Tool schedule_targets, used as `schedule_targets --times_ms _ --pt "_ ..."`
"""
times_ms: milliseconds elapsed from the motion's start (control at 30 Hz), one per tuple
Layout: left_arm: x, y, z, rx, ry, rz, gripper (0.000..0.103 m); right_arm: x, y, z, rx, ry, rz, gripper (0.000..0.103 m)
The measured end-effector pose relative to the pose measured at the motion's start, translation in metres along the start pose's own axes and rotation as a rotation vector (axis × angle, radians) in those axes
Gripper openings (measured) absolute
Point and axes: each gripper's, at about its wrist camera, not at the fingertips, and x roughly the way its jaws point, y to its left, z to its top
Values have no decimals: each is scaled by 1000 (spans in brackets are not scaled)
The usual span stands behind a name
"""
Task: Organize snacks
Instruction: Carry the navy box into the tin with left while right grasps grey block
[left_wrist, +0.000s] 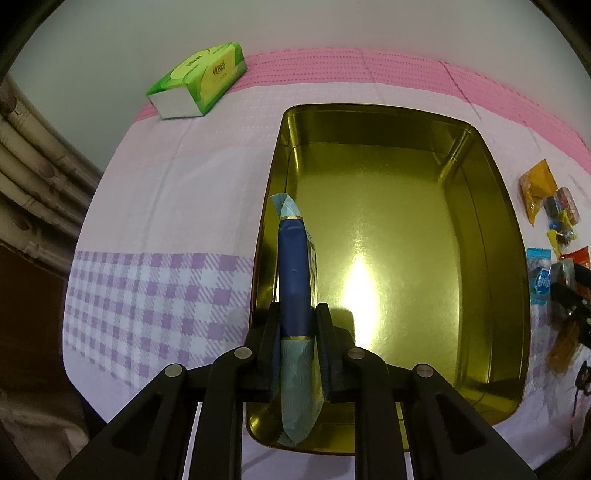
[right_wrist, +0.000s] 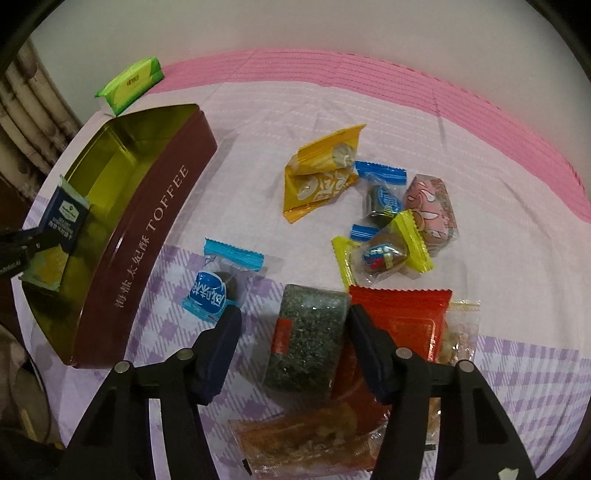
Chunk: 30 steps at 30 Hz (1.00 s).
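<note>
At far left, a green tissue pack (left_wrist: 197, 79) lies near the back edge of the pink-and-lilac checked cloth (left_wrist: 166, 206). Next, the left gripper (left_wrist: 297, 332) stands nearly closed, its jaws pinching a dark blue snack packet (left_wrist: 293, 273) with pale teal crimped ends and thin gold bands, held edge-on over the near left corner of the toffee tin (left_wrist: 491, 206). The tin is rectangular with rounded corners, glossy gold inside, maroon outside with pale "TOFFEE" lettering. Right of the tin, loose snacks lie scattered: a blue-ended candy (right_wrist: 218, 284), yellow packets (right_wrist: 321, 173), a pink wrapped sweet (right_wrist: 430, 206). The right gripper (right_wrist: 291, 343) is half open, its jaws straddling a dark green speckled bar (right_wrist: 308, 339) in clear wrap, left pad clear of it. A red packet (right_wrist: 410, 321) lies just beside.
</note>
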Motion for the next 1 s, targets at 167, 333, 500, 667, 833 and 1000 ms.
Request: schedule_targets --times_ms 167,333,500,667,833,1000 --pt "-3 -1 -2 6 -5 29 21 -1 -4 -1 -6 11 8 56" --pt "-6 5 -4 -13 -5 17 23 3 -3 -3 -9 36 24 46" --pt "-10 8 -7 -27 -4 -7 23 8 -2 -2 -1 50 30 41" --pt "-13 10 -9 -47 -12 -22 25 8 -2 -2 -1 47 16 35" --pt "-24 16 -11 -73 -44 -58 26 7 -6 -1 24 40 20 33" --pt "-38 19 -15 -78 -117 -23 48 -1 -6 4 26 14 14 33"
